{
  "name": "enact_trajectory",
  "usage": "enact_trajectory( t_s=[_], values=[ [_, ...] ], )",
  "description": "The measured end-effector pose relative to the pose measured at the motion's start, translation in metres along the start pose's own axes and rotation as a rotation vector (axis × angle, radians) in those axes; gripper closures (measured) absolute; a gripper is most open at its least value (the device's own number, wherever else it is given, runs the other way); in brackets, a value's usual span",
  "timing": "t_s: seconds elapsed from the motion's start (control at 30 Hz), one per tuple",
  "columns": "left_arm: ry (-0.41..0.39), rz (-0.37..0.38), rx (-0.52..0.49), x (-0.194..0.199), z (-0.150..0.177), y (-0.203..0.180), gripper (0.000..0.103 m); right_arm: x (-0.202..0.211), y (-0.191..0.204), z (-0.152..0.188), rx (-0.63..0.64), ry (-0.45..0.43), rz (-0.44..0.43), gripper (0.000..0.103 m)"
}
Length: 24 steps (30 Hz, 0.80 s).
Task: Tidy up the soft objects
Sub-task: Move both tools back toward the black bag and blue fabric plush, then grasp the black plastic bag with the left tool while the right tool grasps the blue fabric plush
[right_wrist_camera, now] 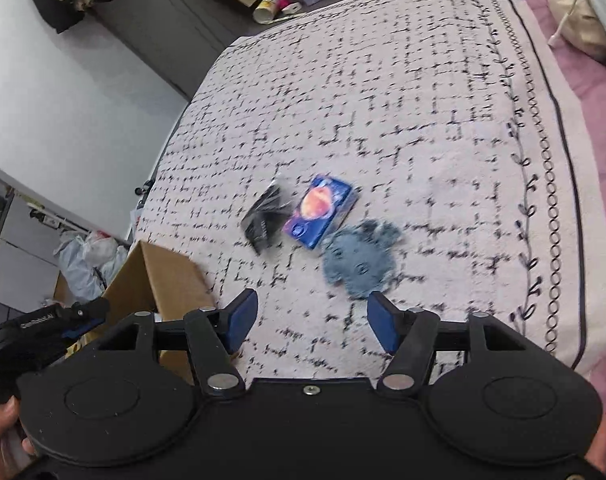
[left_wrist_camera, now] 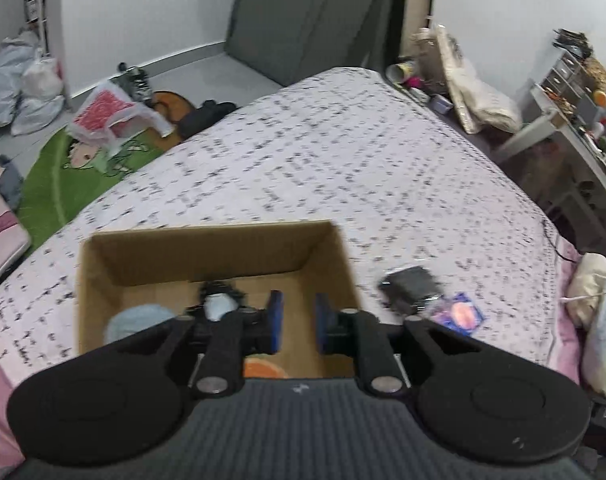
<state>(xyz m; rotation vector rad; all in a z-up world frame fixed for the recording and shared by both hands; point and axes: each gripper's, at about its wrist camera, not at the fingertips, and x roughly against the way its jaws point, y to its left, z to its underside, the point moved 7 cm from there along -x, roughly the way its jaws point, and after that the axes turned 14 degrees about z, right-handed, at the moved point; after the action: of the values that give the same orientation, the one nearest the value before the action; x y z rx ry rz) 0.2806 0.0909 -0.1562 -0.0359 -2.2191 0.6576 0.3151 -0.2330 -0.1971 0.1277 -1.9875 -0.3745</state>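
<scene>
An open cardboard box (left_wrist_camera: 215, 252) sits on the patterned bedspread (left_wrist_camera: 323, 152). My left gripper (left_wrist_camera: 298, 322) is open and empty above the box. Inside lie a pale blue soft item (left_wrist_camera: 137, 320), a small dark-haired doll (left_wrist_camera: 221, 300) and something orange (left_wrist_camera: 263, 368). In the right wrist view my right gripper (right_wrist_camera: 313, 320) is open and empty above the bedspread (right_wrist_camera: 383, 100). A grey-blue plush (right_wrist_camera: 361, 262) lies just ahead of it. A blue packet (right_wrist_camera: 323, 210) and a black packet (right_wrist_camera: 267, 218) lie beyond; both also show in the left wrist view (left_wrist_camera: 459, 312) (left_wrist_camera: 411, 286).
The box corner (right_wrist_camera: 155, 280) shows left of my right gripper. Pillows (left_wrist_camera: 599, 312) lie at the bed's right. A green rug (left_wrist_camera: 63, 184), bags (left_wrist_camera: 23, 80) and a shelf (left_wrist_camera: 575, 112) surround the bed.
</scene>
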Motion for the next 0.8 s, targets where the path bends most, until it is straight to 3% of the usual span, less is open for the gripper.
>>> enact_trajectory(
  t_s=[0.03,0.13,0.47,0.7,0.8],
  values=[
    [-0.002,0.005,-0.007,-0.002,-0.001,-0.007,0.067,-0.001,-0.003,-0.003,-0.004,0.002,0.001,0.039],
    [-0.014,0.017,-0.031,-0.008,-0.003,-0.028,0.053,-0.005,-0.01,-0.007,0.003,0.008,0.018,0.038],
    [0.033,0.075,-0.082,-0.051,0.008,-0.09,0.048,-0.038,-0.023,-0.009,-0.056,0.026,-0.025,0.036],
    [0.064,0.047,-0.054,-0.092,0.013,-0.109,0.048,-0.053,-0.028,-0.013,-0.104,0.027,-0.032,0.035],
    [0.064,0.035,-0.033,-0.108,0.015,-0.116,0.041,-0.059,-0.028,-0.016,-0.121,0.026,-0.037,0.031]
  ],
)
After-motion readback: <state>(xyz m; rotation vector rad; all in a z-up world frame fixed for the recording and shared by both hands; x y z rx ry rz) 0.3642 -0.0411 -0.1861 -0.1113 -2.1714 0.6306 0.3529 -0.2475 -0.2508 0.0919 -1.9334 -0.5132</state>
